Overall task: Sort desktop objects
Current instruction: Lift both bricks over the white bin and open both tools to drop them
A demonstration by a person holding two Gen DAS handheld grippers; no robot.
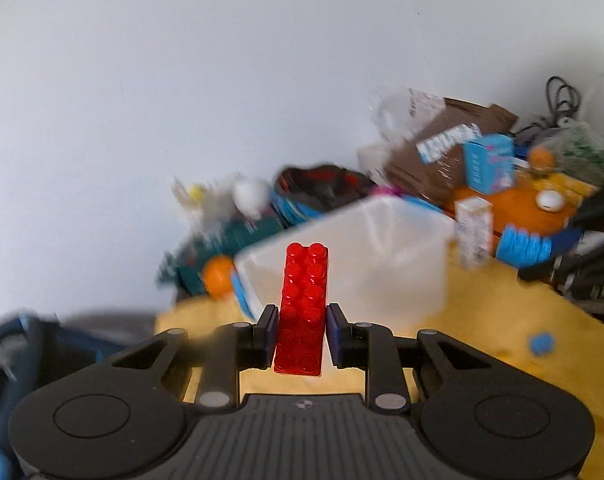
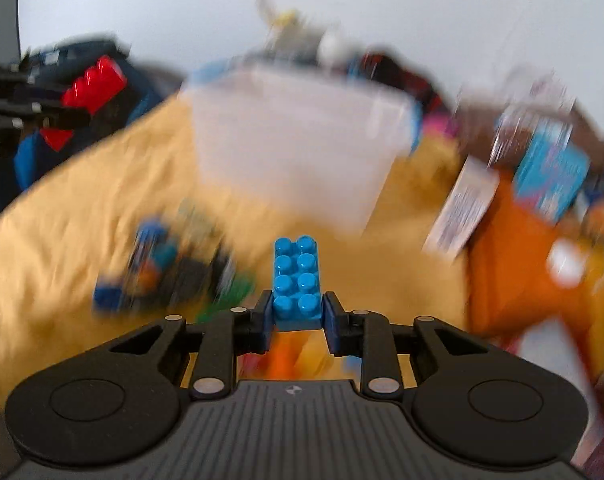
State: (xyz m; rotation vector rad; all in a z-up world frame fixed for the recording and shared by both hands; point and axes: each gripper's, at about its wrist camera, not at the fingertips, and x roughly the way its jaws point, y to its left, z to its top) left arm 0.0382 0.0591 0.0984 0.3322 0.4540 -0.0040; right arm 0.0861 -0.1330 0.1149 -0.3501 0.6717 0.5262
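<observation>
Red brick [image 1: 302, 304], long and studded, clamped between the pads of my left hand-held gripper [image 1: 300, 334], clear of the yellow cloth [image 1: 501, 320]; blue brick [image 2: 296, 280], shorter, pinched the same way in my right hand-held gripper [image 2: 296, 318]. Translucent bin [image 1: 381, 264] stands just ahead on the table, open-topped, apparently the destination. Loose bricks [image 2: 162, 272] lie blurred on the cloth to the left in the right wrist view. To finish well, I judge each brick should be carried over the rim before release, one hand after the other, to avoid a collision
</observation>
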